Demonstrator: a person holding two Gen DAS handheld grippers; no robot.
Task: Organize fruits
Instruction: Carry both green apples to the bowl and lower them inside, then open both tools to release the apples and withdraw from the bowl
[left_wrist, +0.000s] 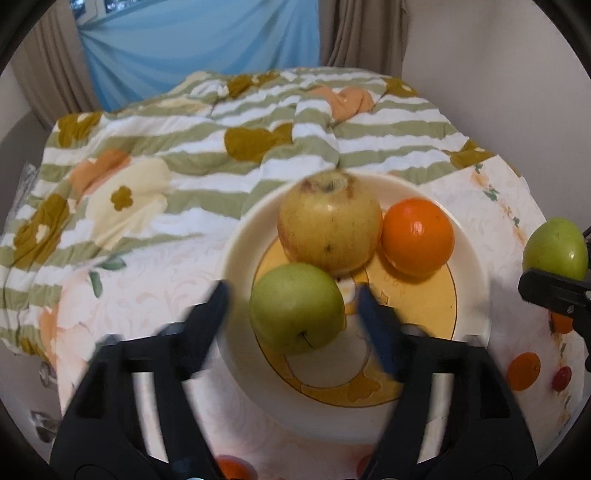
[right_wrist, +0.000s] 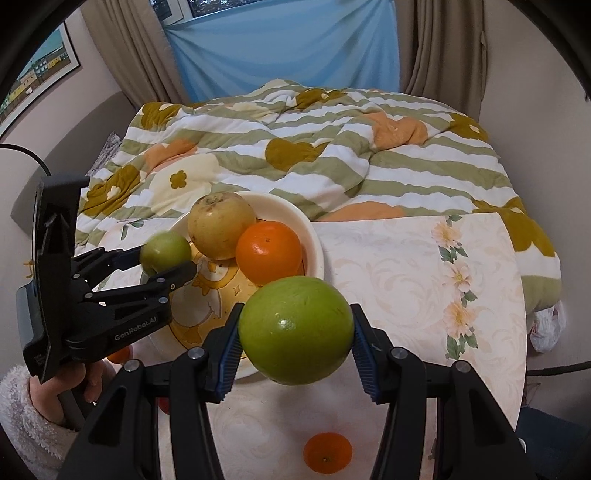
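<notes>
A cream bowl (left_wrist: 472, 236) with a yellow print holds a yellow apple (left_wrist: 328, 221), an orange (left_wrist: 417, 236) and a small green apple (left_wrist: 297, 308). My left gripper (left_wrist: 291, 314) has its fingers spread either side of that green apple with gaps showing, so it is open; its fingers are blurred. In the right wrist view the left gripper (right_wrist: 166, 258) sits around the same green apple (right_wrist: 164, 253) over the bowl (right_wrist: 314, 236). My right gripper (right_wrist: 295, 347) is shut on a large green apple (right_wrist: 295, 328), held above the table near the bowl's right rim; it also shows in the left wrist view (left_wrist: 556, 247).
A floral tablecloth (right_wrist: 424, 277) covers the table. A small orange (right_wrist: 327, 452) lies on the table below the right gripper. A striped flowered quilt (right_wrist: 332, 155) lies behind the table. Printed fruit pictures (left_wrist: 524, 371) mark the cloth at right.
</notes>
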